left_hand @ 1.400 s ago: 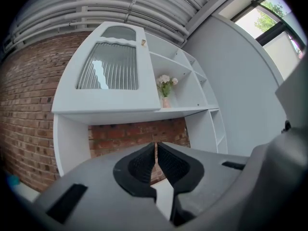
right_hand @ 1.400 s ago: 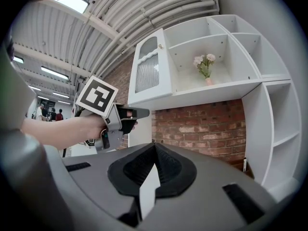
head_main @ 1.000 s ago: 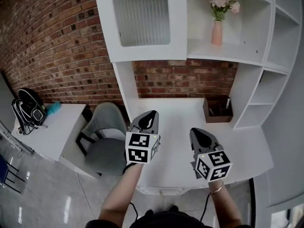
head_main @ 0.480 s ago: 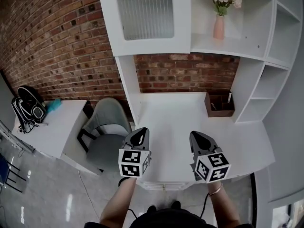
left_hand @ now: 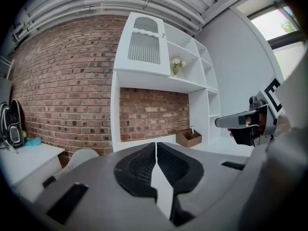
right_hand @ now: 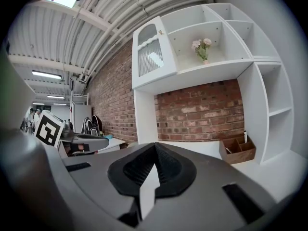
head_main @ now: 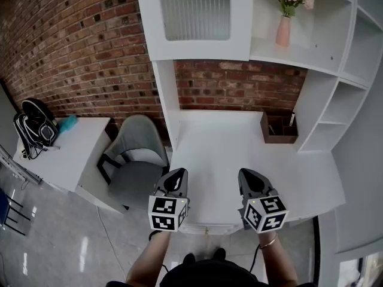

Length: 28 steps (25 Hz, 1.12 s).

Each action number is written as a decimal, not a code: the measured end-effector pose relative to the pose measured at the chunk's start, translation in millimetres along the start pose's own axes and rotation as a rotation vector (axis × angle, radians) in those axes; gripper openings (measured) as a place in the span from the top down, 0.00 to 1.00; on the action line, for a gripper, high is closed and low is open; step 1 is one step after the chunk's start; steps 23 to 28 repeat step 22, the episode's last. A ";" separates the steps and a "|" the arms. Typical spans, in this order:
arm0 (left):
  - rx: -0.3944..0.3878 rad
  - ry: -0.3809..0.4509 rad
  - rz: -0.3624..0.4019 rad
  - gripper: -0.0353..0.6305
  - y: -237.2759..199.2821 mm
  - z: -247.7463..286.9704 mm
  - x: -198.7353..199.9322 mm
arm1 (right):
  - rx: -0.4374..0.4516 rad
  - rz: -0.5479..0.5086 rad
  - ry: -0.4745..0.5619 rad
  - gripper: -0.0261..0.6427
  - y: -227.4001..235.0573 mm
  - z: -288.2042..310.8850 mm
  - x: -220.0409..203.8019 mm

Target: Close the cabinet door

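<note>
Well, from the head view, the person holds both tools low over the near edge of the white desk (head_main: 227, 154). The left gripper (head_main: 175, 177) and the right gripper (head_main: 251, 178) sit side by side, a little apart, both pointing away toward the brick wall (head_main: 78, 52). The cabinet door (head_main: 197, 17), white with a ribbed glass pane, is high up at the left end of the shelf unit, well above and beyond both tools. As far as this angle shows, it lies flat against the unit's front. A pink vase of flowers (head_main: 283, 31) stands on the open shelf just to its right, and a wooden organiser (head_main: 279, 130) sits at the back of the desk. A grey chair (head_main: 134, 160) is beside the desk's left end, next to a side table (head_main: 72, 154) carrying a black backpack (head_main: 36, 124).

In the left gripper view, the left gripper (left_hand: 156, 146) is clenched, its black pads meeting at the tips with nothing caught between them. The cabinet door (left_hand: 143, 44) shows far off, above the jaws.

In the right gripper view, the right gripper (right_hand: 155, 148) is likewise pinched together and empty. The cabinet door (right_hand: 151, 52) hangs high and left of the vase.
</note>
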<state>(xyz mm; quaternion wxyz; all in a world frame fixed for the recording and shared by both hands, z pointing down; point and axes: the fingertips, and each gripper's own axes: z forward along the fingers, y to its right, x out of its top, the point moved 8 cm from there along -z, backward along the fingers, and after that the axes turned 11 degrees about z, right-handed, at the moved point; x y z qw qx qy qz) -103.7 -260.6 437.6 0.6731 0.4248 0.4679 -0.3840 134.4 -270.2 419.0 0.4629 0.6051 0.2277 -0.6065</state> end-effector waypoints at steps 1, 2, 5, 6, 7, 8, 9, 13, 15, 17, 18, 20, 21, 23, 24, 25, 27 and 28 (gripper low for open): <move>0.000 -0.004 -0.005 0.92 -0.9 -1.8 -2.2 | -0.001 -0.001 0.000 0.96 -1.1 -0.1 -0.7; 0.000 -0.007 -0.011 0.92 -1.8 -3.7 -4.1 | -0.002 -0.002 -0.001 0.96 -1.9 -0.1 -1.4; 0.000 -0.008 -0.031 0.92 -4.1 -9.7 -8.4 | -0.006 0.004 -0.005 0.96 -3.6 0.4 -3.3; 0.001 -0.009 -0.037 0.92 -4.4 -11.6 -9.9 | -0.008 0.006 -0.007 0.96 -4.0 0.3 -4.1; 0.001 -0.011 -0.040 0.92 -4.7 -13.2 -11.5 | -0.011 0.007 -0.008 0.96 -4.5 0.1 -5.0; 0.001 -0.012 -0.041 0.92 -5.1 -14.5 -13.0 | -0.014 0.006 -0.009 0.96 -5.3 0.0 -6.2; 0.001 -0.015 -0.041 0.92 -5.7 -15.4 -14.5 | -0.016 0.003 -0.011 0.96 -6.2 -0.2 -7.5; 0.004 -0.019 -0.043 0.92 -9.3 -18.5 -18.8 | -0.024 0.004 -0.019 0.96 -8.3 -1.2 -13.5; 0.005 -0.023 -0.039 0.92 -11.0 -20.6 -21.0 | -0.028 0.014 -0.021 0.96 -8.9 -2.0 -17.1; 0.005 -0.027 -0.034 0.92 -12.4 -22.7 -23.0 | -0.032 0.024 -0.023 0.96 -9.4 -2.7 -20.8; 0.004 -0.028 -0.032 0.92 -12.9 -23.4 -23.6 | -0.033 0.028 -0.024 0.96 -9.7 -2.8 -22.2; 0.003 -0.027 -0.032 0.92 -14.1 -24.1 -23.9 | -0.034 0.032 -0.026 0.96 -10.3 -2.9 -24.2; 0.003 -0.026 -0.032 0.92 -14.7 -24.3 -23.8 | -0.034 0.033 -0.027 0.96 -10.7 -2.8 -25.0; 0.002 -0.025 -0.032 0.92 -15.3 -24.3 -23.6 | -0.034 0.035 -0.027 0.96 -11.1 -2.8 -25.7; 0.002 -0.025 -0.032 0.92 -15.3 -24.3 -23.6 | -0.034 0.035 -0.027 0.96 -11.1 -2.8 -25.7; 0.002 -0.025 -0.032 0.92 -15.3 -24.3 -23.6 | -0.034 0.035 -0.027 0.96 -11.1 -2.8 -25.7; 0.002 -0.025 -0.032 0.92 -15.3 -24.3 -23.6 | -0.034 0.035 -0.027 0.96 -11.1 -2.8 -25.7; 0.002 -0.025 -0.032 0.92 -15.3 -24.3 -23.6 | -0.034 0.035 -0.027 0.96 -11.1 -2.8 -25.7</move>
